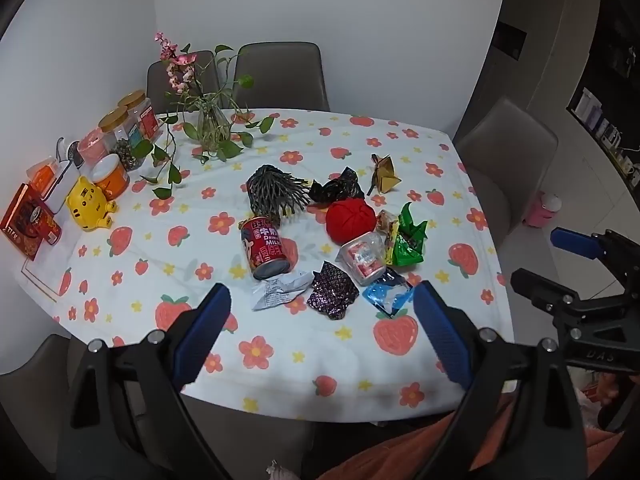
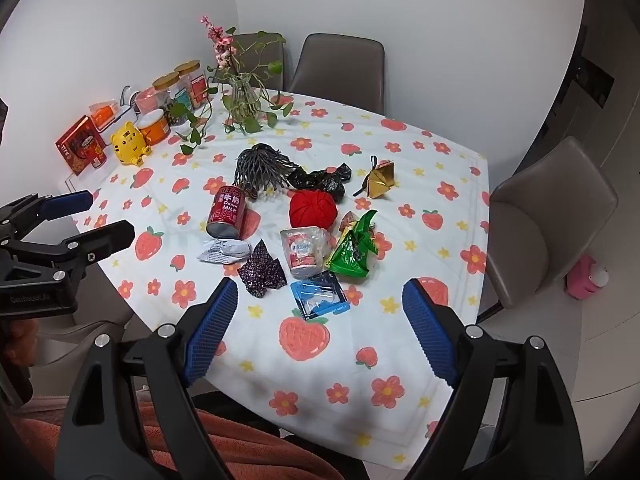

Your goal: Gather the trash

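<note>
I see a white tablecloth [image 2: 420, 216] printed with red flowers, yellow stars and pink strawberries. On it: a red milk can with white lettering [image 2: 227, 212], a red fabric ball [image 2: 312, 209], a crumpled green wrapper [image 2: 354, 250], a gold folded paper box [image 2: 381, 180], and a yellow tiger figurine [image 2: 128, 142]. My gripper pads [image 2: 210, 330] are blue on black.

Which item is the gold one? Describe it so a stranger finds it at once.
On the flower-print tablecloth, find the central litter pile, then the round red fabric bundle. Farther back and to the right, apart from the pile, sits the gold folded-paper box, the only metallic gold, sharp-cornered piece.
</note>
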A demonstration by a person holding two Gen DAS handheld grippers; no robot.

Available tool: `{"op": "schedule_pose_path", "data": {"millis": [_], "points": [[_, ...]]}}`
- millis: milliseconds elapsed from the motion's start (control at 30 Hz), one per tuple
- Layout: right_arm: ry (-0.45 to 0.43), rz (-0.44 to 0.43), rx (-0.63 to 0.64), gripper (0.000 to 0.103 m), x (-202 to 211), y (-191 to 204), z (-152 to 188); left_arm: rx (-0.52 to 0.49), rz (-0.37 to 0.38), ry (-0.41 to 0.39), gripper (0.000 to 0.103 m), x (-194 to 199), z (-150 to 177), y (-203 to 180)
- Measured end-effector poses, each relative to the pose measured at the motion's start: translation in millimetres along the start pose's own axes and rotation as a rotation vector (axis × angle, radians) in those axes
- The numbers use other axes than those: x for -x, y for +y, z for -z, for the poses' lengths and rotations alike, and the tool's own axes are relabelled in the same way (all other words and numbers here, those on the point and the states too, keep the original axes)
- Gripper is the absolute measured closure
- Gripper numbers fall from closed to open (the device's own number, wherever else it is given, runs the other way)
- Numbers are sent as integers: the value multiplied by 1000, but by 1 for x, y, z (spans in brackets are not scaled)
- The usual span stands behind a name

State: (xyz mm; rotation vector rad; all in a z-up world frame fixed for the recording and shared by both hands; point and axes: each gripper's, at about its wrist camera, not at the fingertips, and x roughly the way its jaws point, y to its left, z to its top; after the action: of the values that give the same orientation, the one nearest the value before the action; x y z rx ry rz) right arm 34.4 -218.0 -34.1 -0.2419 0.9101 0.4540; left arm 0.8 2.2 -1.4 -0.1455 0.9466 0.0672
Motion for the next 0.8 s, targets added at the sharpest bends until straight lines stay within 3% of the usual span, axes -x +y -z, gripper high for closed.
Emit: {"op": "schedule_pose_path", "data": {"millis": [33, 800], "points": [[1, -2, -3, 21, 0, 0, 0, -25, -28, -26, 11, 2, 1, -3], [3, 4, 2, 21, 2, 2, -1, -28, -26, -22, 11, 1, 1, -3]]}}
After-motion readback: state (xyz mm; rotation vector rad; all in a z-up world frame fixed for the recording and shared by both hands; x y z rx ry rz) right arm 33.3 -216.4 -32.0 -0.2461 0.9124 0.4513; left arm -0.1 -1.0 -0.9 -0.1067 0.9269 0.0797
